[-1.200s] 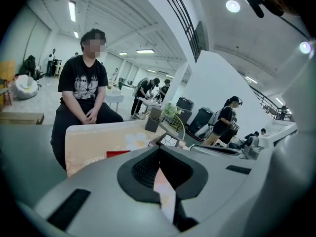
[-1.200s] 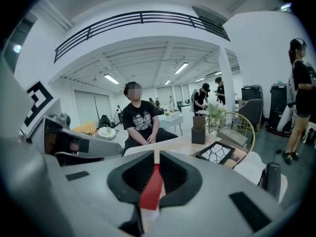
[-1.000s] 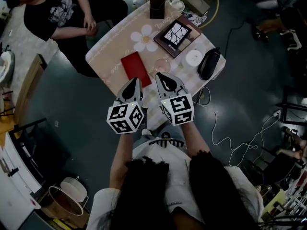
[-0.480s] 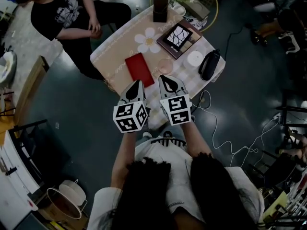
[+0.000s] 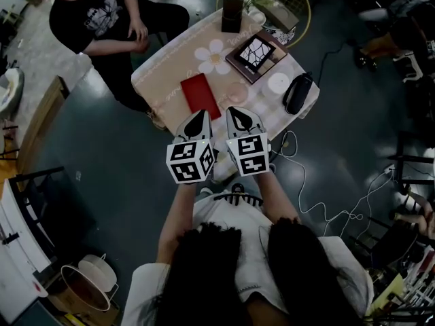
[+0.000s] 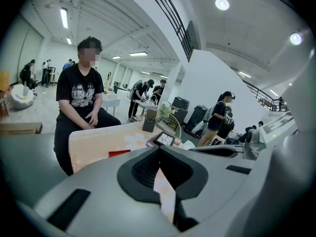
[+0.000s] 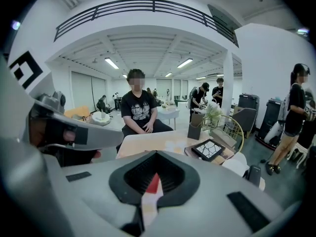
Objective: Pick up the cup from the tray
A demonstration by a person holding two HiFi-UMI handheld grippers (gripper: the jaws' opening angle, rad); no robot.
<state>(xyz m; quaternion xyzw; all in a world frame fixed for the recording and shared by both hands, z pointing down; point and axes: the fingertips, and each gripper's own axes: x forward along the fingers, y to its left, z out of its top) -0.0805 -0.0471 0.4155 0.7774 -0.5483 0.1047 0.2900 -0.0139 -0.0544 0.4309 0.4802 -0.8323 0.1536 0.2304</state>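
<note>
You've brought both grippers nearer the table (image 5: 163,80). The left gripper (image 5: 202,114) and right gripper (image 5: 235,111) are pressed together, empty. The cup (image 5: 236,92) stands untouched just ahead of the right one; reaching, opening and gripping all remain.

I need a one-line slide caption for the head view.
Left gripper and right gripper, both shut, hover at the near edge of a beige-clothed table.
</note>
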